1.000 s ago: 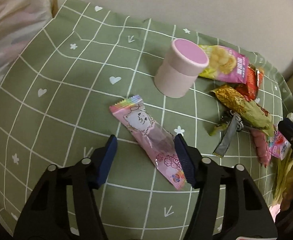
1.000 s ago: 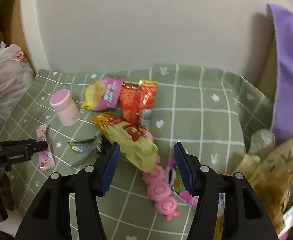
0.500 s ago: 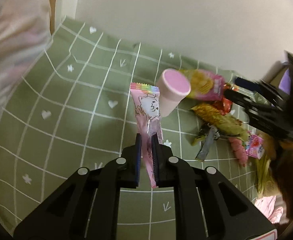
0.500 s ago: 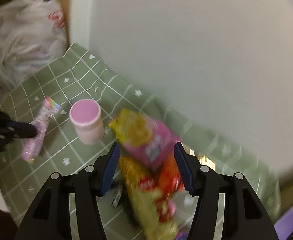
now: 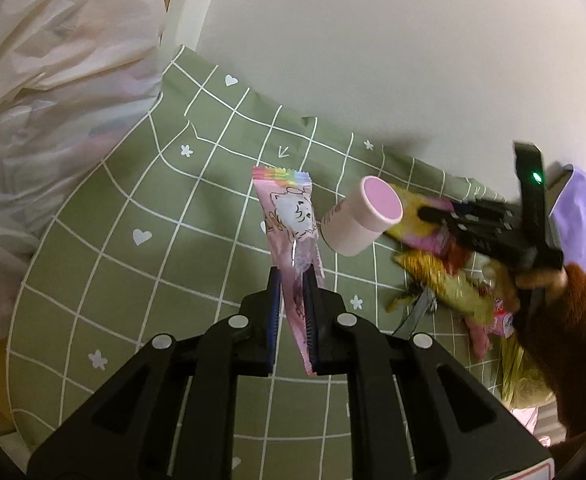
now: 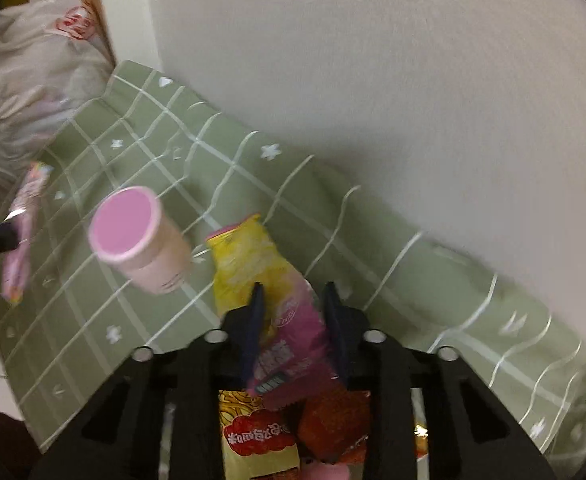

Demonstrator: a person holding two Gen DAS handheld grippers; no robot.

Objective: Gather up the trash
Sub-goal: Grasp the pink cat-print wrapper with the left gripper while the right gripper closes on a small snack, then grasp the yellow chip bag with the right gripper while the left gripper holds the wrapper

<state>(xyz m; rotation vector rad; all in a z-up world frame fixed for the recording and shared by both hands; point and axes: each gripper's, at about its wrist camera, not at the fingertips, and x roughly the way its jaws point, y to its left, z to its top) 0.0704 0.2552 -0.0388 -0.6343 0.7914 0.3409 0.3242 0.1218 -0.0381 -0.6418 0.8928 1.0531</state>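
Observation:
My left gripper is shut on a long pink candy wrapper with a cat face and holds it above the green checked cloth. My right gripper has its jaws partly closed around a yellow and pink chip bag that lies on the cloth; the same bag shows in the left wrist view. A pink lidded cup stands just left of the bag and also shows in the left wrist view. More wrappers lie piled at the right.
A white plastic bag hangs at the cloth's left edge and shows in the right wrist view. The wall runs along the back. Red and yellow snack packets lie under my right gripper. A purple cloth is at far right.
My left gripper closed on the pink wrapper and lifted it off the cloth. My right gripper swung left and forward to the chip bag, and its jaws narrowed around it.

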